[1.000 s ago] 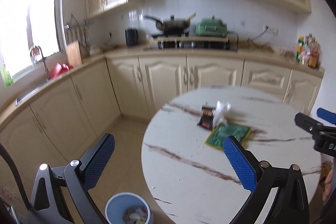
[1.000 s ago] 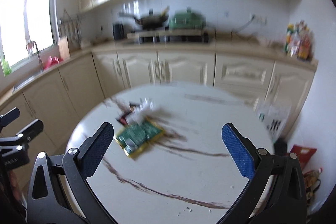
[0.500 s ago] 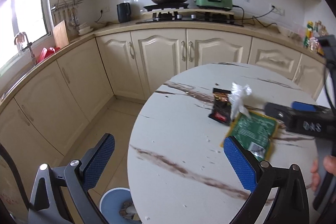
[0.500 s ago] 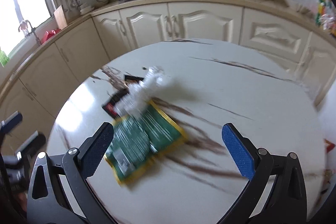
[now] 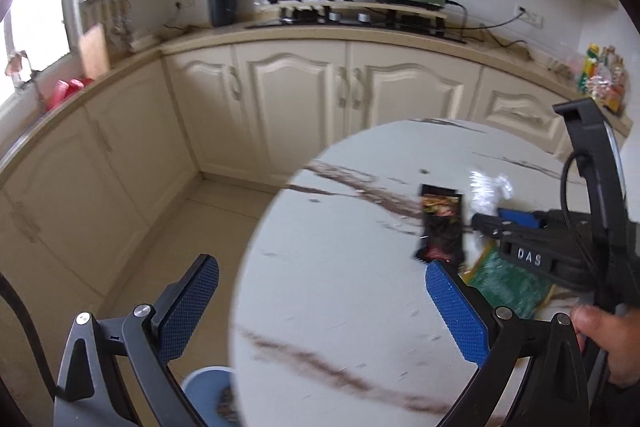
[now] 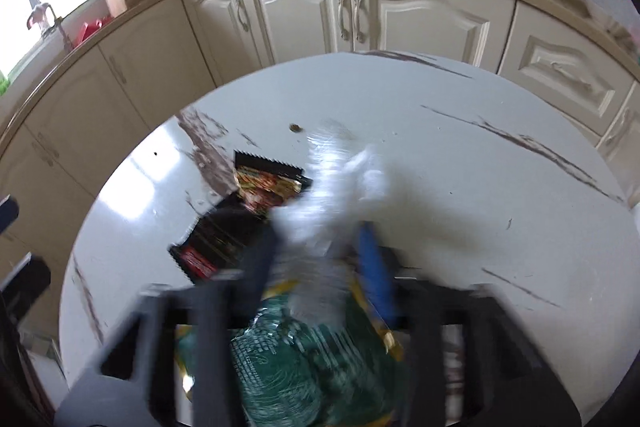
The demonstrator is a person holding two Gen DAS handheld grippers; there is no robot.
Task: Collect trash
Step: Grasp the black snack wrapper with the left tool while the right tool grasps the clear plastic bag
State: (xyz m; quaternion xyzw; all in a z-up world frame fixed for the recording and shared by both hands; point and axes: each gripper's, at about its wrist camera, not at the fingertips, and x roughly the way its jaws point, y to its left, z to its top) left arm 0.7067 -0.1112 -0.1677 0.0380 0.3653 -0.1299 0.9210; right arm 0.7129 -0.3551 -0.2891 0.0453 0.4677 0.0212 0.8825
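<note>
On the round marble table [image 5: 340,299] lie a crumpled clear plastic wrapper [image 6: 332,187], a black snack packet [image 6: 240,215] and a green packet with a yellow edge [image 6: 304,355]. My right gripper [image 6: 320,247] is closing around the plastic wrapper, its fingers on either side of it; the frame is blurred. In the left wrist view the right gripper [image 5: 500,223] reaches over the green packet [image 5: 508,283] toward the wrapper [image 5: 486,191], beside the black packet [image 5: 440,227]. My left gripper [image 5: 316,311] is open and empty, over the table's near left edge.
A blue trash bin [image 5: 212,399] with some trash stands on the floor under the table's left edge. Cream kitchen cabinets [image 5: 296,107] and a counter with a stove run behind the table. A crumb [image 6: 295,127] lies on the table.
My right gripper has come down over the trash and its jaws have narrowed from wide open to close around the plastic wrapper. The left gripper has shifted slightly closer to the table.
</note>
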